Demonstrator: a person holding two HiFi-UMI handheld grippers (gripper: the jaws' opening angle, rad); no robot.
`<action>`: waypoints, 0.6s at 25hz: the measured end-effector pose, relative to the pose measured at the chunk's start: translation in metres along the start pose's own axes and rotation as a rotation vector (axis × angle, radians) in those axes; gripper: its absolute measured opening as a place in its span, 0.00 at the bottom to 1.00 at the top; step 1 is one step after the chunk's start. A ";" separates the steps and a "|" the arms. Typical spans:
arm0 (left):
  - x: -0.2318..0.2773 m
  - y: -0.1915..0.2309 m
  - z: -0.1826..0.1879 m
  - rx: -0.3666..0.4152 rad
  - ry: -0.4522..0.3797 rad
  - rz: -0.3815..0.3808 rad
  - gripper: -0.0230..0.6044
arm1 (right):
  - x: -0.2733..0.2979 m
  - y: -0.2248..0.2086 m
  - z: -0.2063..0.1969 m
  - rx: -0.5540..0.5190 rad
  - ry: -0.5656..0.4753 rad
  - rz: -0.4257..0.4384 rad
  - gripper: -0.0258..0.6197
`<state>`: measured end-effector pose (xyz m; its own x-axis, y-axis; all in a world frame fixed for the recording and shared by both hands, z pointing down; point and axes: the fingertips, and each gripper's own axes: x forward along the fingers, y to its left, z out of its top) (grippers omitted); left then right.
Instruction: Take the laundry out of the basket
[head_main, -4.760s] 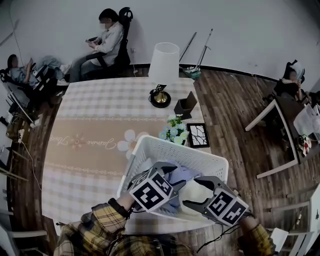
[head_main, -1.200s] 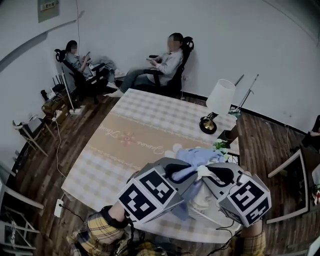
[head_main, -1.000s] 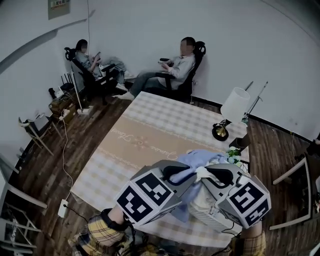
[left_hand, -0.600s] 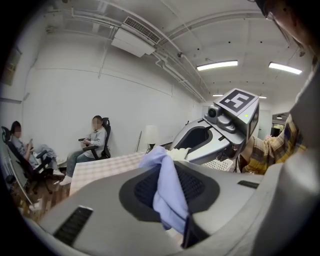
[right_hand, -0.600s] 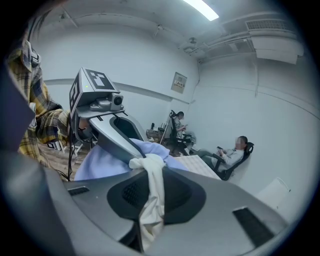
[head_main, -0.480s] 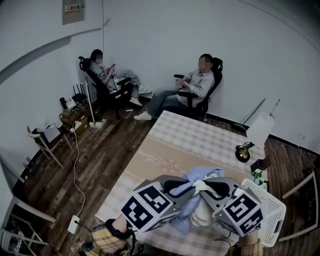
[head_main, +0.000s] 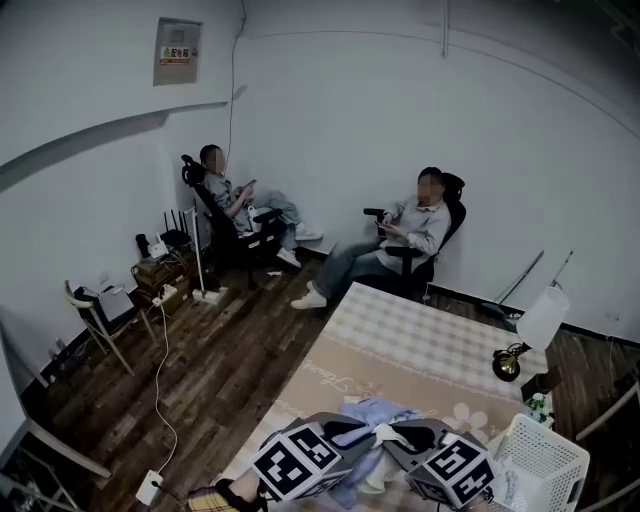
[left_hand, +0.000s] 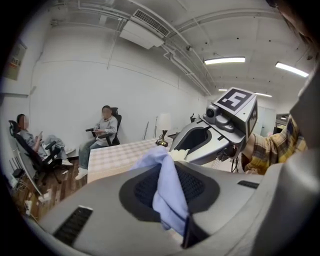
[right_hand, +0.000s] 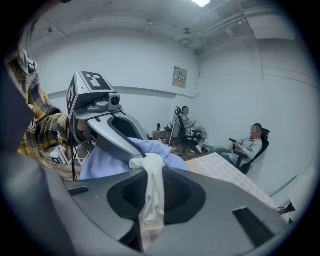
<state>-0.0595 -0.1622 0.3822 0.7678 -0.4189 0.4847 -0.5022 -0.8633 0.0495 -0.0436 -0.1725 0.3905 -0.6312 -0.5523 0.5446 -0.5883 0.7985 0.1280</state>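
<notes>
Both grippers show at the bottom of the head view, tips close together above the near part of the checked table (head_main: 420, 345). My left gripper (head_main: 347, 429) is shut on a light blue garment (head_main: 372, 412). In the left gripper view that blue cloth (left_hand: 167, 192) is pinched between the jaws and bunches up past their tips. My right gripper (head_main: 404, 432) is shut on a white cloth (right_hand: 151, 190), which hangs between its jaws, with the blue garment (right_hand: 107, 160) just behind. The white laundry basket (head_main: 545, 455) stands to the right, apart from both grippers.
A lamp (head_main: 537, 328) and a small flower pot (head_main: 539, 405) stand on the table's right side beyond the basket. Two people sit in chairs (head_main: 412, 232) (head_main: 228, 195) by the far wall. Cables and small stands lie on the wood floor at left (head_main: 150, 300).
Both grippers have carried the blue and white cloths out of the basket and leftward, and have sunk in the frame. The basket now sits apart at the right. The head view has swung up.
</notes>
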 end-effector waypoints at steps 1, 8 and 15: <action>0.000 0.003 -0.006 -0.003 0.010 0.003 0.20 | 0.005 0.003 -0.002 0.010 0.005 0.010 0.16; 0.012 0.016 -0.064 -0.087 0.088 -0.010 0.20 | 0.050 0.024 -0.040 0.078 0.098 0.087 0.16; 0.029 0.016 -0.128 -0.175 0.161 -0.015 0.20 | 0.086 0.049 -0.093 0.136 0.188 0.156 0.16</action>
<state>-0.0963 -0.1521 0.5091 0.7097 -0.3436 0.6150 -0.5628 -0.8016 0.2016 -0.0794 -0.1582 0.5207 -0.6221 -0.3609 0.6947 -0.5618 0.8238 -0.0751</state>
